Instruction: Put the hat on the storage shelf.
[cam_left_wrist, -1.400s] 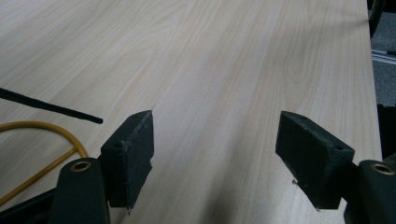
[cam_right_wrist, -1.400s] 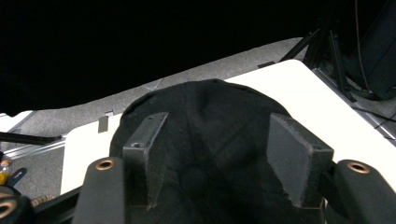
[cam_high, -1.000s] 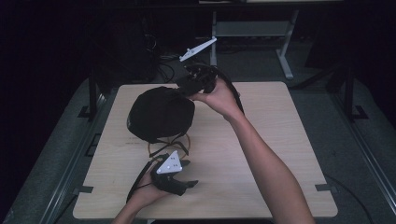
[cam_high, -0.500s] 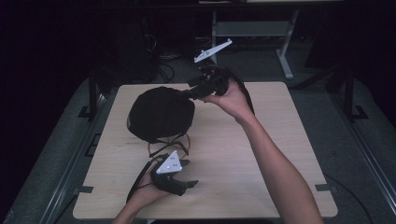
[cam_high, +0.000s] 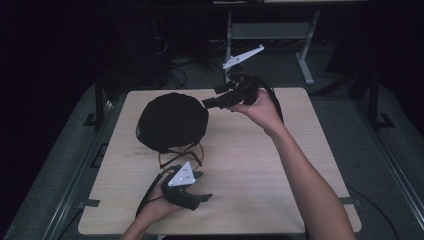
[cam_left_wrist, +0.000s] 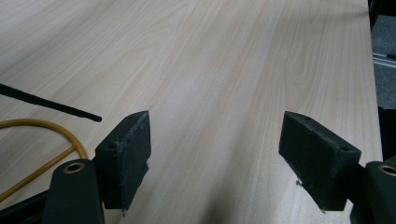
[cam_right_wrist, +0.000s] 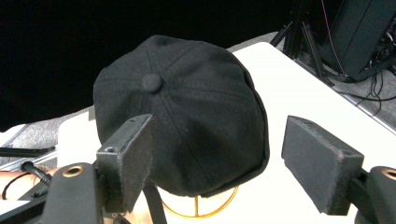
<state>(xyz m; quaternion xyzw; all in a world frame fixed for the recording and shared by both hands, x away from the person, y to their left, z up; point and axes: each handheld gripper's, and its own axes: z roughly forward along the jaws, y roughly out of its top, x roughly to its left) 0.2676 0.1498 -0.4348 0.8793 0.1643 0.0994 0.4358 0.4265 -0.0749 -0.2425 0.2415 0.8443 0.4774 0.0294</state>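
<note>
R jaws (cam_high: 207, 103) just opened wide, off black cap (cam_high: 172, 122), now on wire stand (cam_high: 181, 151), centre frame. L jaws (cam_high: 202, 198) open, idle over counter (cam_high: 260, 175). Placement looks done; retreat left.

hand-held gripper (cam_left_wrist: 215, 158): jaws apart, nothing between | tabletop (cam_left_wrist: 243, 60) | yellow wire ring (cam_left_wrist: 56, 133), probably a stand

Dim and soft from above, surroundings near black; evenly lit pale surface (cam_high: 280, 165), overexposed white in the right gripper view, sharp close-up.
</note>
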